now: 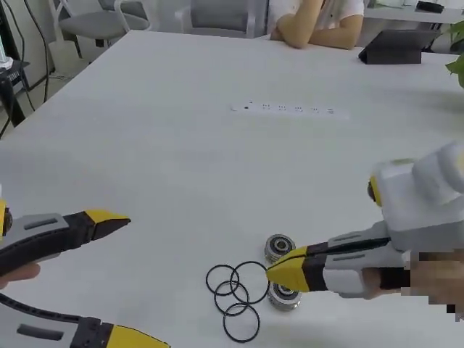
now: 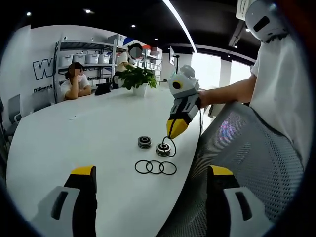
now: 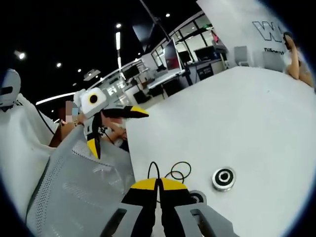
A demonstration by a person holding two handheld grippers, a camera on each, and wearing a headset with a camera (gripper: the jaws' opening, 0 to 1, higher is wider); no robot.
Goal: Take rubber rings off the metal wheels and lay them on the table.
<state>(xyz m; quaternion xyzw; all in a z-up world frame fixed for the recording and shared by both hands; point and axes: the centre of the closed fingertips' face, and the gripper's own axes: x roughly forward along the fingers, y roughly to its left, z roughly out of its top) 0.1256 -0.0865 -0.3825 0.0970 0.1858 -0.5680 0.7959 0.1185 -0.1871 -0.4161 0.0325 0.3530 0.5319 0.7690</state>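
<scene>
Just beside the near wheel (image 1: 284,293), low over the white table (image 1: 181,145), my right gripper (image 1: 272,272) has its yellow jaws pressed together on 1 black rubber ring (image 1: 250,275). In the right gripper view, that ring loops up out of the closed tips. In the left gripper view, it hangs from the tips and reaches down to the table right next to the near wheel. I cannot tell whether it touches the wheel itself.

The 2nd wheel (image 1: 279,246) lies just beyond the near wheel, on the side away from me, with a small gap between the 2. Both wheels lie flat with their hubs facing up.

To the left of the near wheel, 3 more rings (image 1: 232,293) lie flat on the table, overlapping one another in a short chain. The closest of them is near the wheel but apart from it.

My left gripper (image 1: 134,279) is well to the left of the near wheel. Its jaws are spread wide with nothing between them.

Far across the table from the near wheel, a person (image 1: 319,22) sits with an arm on the tabletop. In the left gripper view, a potted plant (image 2: 138,78) stands on that far end too.
</scene>
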